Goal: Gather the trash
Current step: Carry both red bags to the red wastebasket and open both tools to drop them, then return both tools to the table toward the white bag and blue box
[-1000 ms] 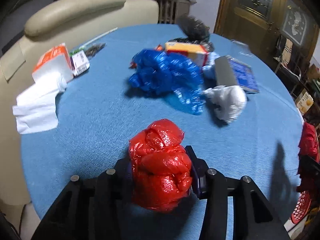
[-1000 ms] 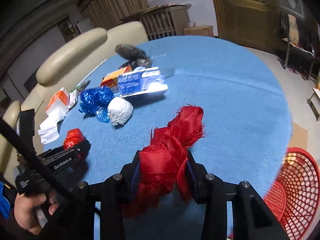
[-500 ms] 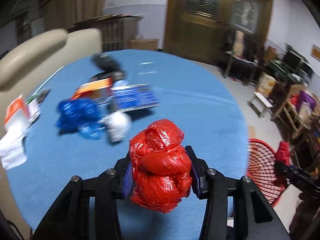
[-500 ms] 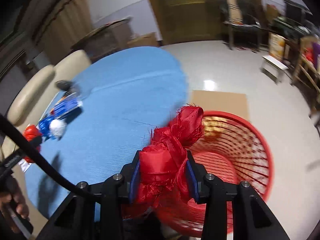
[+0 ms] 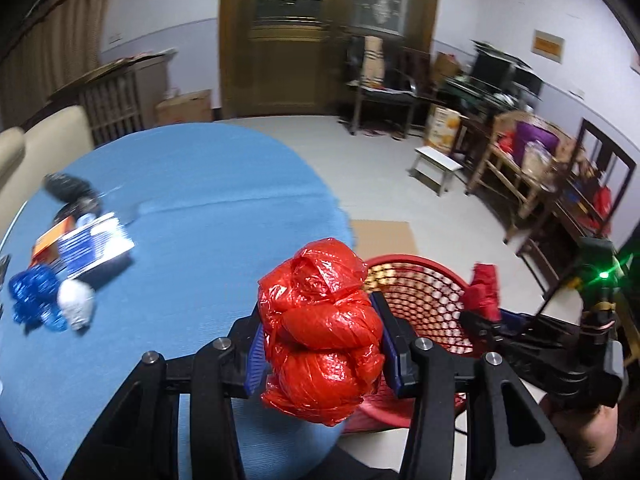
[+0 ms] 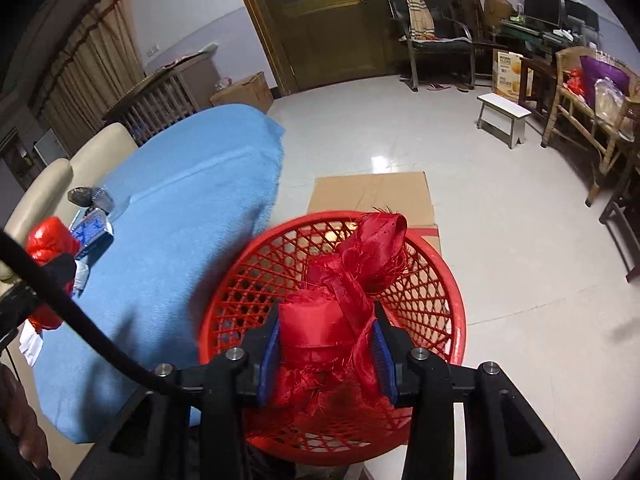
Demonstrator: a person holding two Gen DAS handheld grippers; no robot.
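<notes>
My left gripper point(image 5: 322, 354) is shut on a crumpled red plastic bag point(image 5: 320, 328), held above the right edge of the blue table point(image 5: 180, 220). My right gripper point(image 6: 326, 354) is shut on a knotted red cloth point(image 6: 348, 292) and holds it above the red mesh basket point(image 6: 436, 280) on the floor. The basket also shows in the left wrist view point(image 5: 416, 280), with the right gripper point(image 5: 484, 320) over it. The left gripper with its bag shows at the left of the right wrist view point(image 6: 50, 240).
A blue bag point(image 5: 34, 296), a white wad point(image 5: 76, 306), a blue-white packet point(image 5: 96, 246) and dark items point(image 5: 68, 188) lie on the table's left. Flat cardboard point(image 6: 372, 200) lies behind the basket. A white stool point(image 6: 504, 114), chairs and wooden furniture stand further off.
Both grippers swung right, away from the table. The right gripper with the cloth came over the basket. The left gripper with the red bag reached the table's edge near the basket.
</notes>
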